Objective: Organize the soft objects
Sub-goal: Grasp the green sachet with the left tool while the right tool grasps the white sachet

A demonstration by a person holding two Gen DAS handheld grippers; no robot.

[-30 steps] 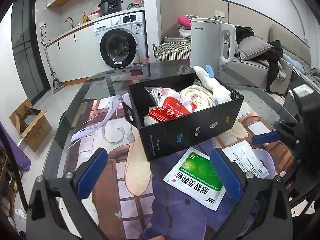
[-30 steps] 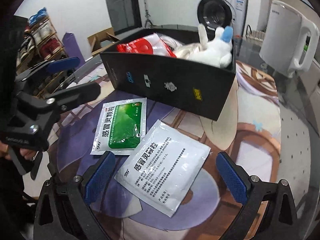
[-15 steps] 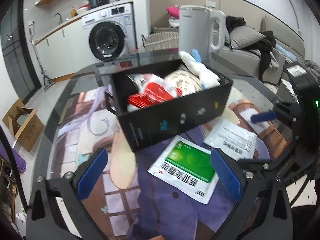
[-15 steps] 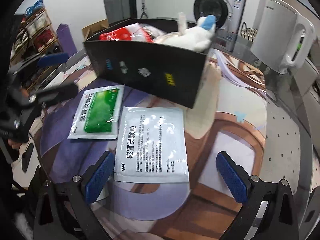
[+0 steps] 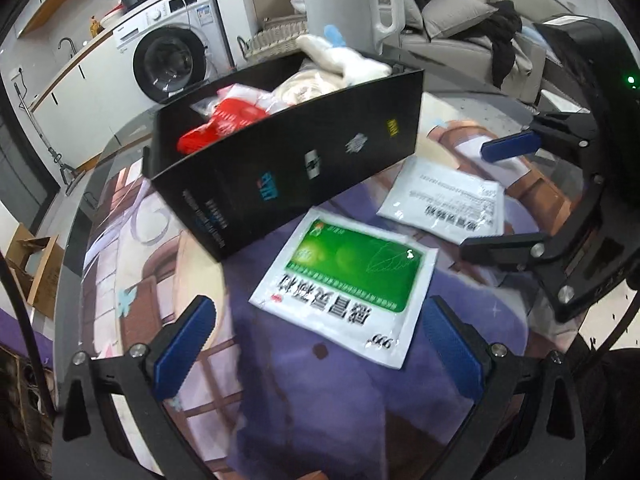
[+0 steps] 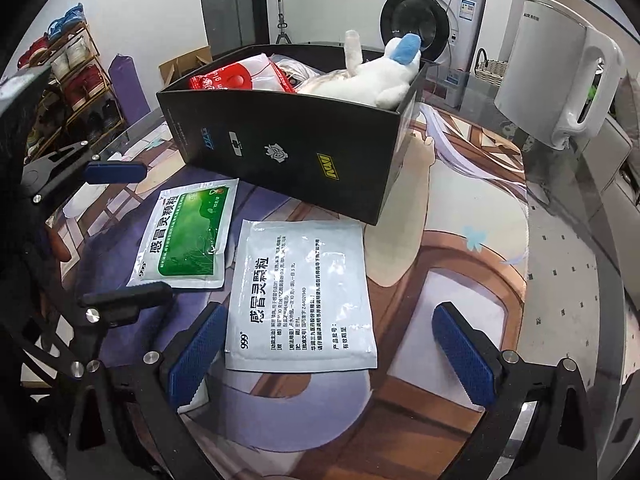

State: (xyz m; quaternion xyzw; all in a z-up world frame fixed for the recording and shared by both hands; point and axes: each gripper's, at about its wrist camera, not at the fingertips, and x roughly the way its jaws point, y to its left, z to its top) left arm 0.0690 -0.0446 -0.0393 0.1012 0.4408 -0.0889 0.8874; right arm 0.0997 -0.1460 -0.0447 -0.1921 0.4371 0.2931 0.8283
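A green-and-white medicine sachet (image 5: 348, 280) lies flat on the table in front of a black box (image 5: 296, 156). A white printed sachet (image 6: 300, 296) lies to its right. My left gripper (image 5: 320, 348) is open, just short of the green sachet. My right gripper (image 6: 332, 352) is open and straddles the near end of the white sachet. The box (image 6: 296, 148) holds a white plush toy (image 6: 372, 80), a red packet (image 6: 236, 78) and pale bags. The right gripper also shows in the left wrist view (image 5: 508, 192), and the left gripper in the right wrist view (image 6: 120, 232).
A white electric kettle (image 6: 560, 84) stands on the glass table at the back right. The table carries a printed mat (image 6: 452, 272). A washing machine (image 5: 176, 52), a sofa (image 5: 472, 20) and a shoe rack (image 6: 68, 76) stand beyond the table.
Both grippers have come down and closer to the sachets. The left one now looks steeply down on the green sachet; the right one has the white sachet between its open fingers.
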